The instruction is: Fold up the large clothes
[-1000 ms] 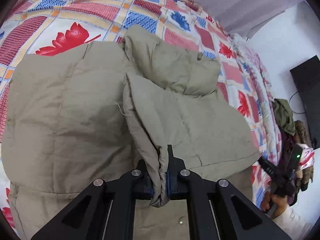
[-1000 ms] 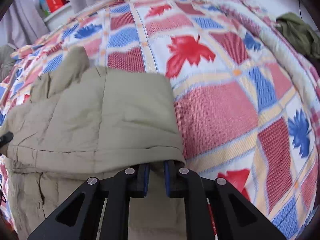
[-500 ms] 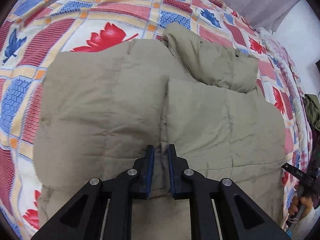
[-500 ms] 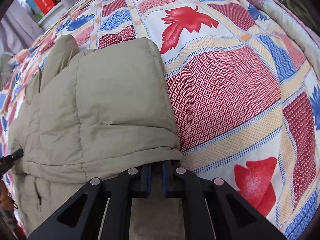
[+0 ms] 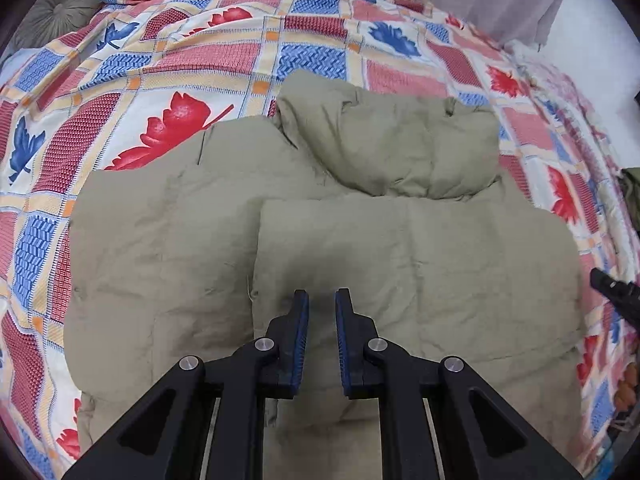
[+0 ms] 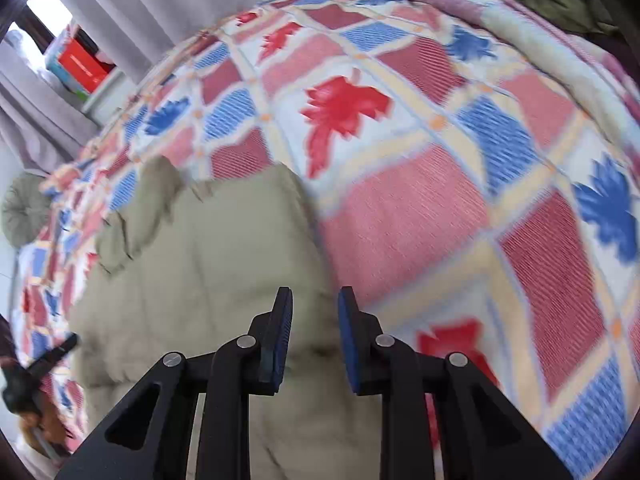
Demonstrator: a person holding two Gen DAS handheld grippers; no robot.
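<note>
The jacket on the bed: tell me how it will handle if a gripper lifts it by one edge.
The jacket looks puffy and quilted, so it is probably light for its bulk. It lies in soft folds on the bedspread, so a lifted edge would likely droop and drag the rest. The smooth fabric may slip from a shallow pinch.

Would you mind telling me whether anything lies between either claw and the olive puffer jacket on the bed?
Nothing visible does. The left claw hangs open directly over the folded olive puffer jacket, and the right claw, whose jaws have just been opening with nothing between them, sits above the jacket's edge beside the bare patterned bedspread.
</note>
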